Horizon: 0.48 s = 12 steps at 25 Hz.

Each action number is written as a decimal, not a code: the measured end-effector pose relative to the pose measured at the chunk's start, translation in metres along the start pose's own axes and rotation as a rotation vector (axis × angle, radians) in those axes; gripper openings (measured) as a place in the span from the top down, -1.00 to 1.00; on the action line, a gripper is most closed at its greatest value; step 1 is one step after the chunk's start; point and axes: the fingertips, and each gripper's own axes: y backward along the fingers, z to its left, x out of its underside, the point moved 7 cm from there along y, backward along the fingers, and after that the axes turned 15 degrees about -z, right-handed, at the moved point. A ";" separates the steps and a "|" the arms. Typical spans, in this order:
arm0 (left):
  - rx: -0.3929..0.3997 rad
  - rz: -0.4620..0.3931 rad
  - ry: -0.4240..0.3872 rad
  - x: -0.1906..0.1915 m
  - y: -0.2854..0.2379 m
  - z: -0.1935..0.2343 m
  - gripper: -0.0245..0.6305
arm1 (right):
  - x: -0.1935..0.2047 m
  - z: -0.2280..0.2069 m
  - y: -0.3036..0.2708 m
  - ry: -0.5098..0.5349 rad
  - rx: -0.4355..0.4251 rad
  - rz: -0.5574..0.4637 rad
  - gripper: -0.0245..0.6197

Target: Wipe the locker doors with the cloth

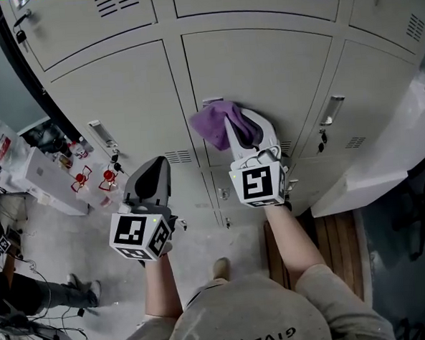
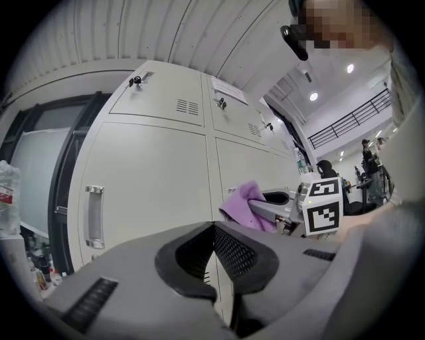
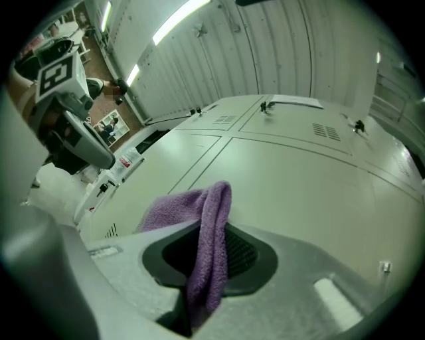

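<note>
A purple cloth (image 1: 220,123) is pinched in my right gripper (image 1: 247,131), which is shut on it and holds it against the middle locker door (image 1: 265,83). The right gripper view has the cloth (image 3: 202,232) hanging between the jaws, its bunched end lying on the pale door (image 3: 299,179). My left gripper (image 1: 153,175) hangs lower left, in front of the neighbouring door (image 1: 122,99), shut with nothing in it. From the left gripper view the cloth (image 2: 244,204) and the right gripper (image 2: 279,202) show to the right, beyond the closed left gripper (image 2: 212,249).
The lockers are beige with handles (image 1: 101,133) and keyed latches (image 1: 331,112). Red-capped items and a white box (image 1: 44,176) stand on the floor at left. A white bench (image 1: 384,155) juts out at right. Cables and a tripod lie at lower left.
</note>
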 end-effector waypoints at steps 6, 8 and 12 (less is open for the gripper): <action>0.049 0.006 0.014 0.004 -0.012 -0.014 0.93 | 0.021 -0.030 0.031 -0.006 0.066 0.046 0.71; 0.065 0.007 0.017 0.005 -0.015 -0.019 0.93 | 0.025 -0.042 0.040 -0.006 0.090 0.046 0.71; 0.085 0.016 0.025 0.008 -0.018 -0.026 0.93 | 0.038 -0.067 0.061 -0.029 0.154 0.076 0.71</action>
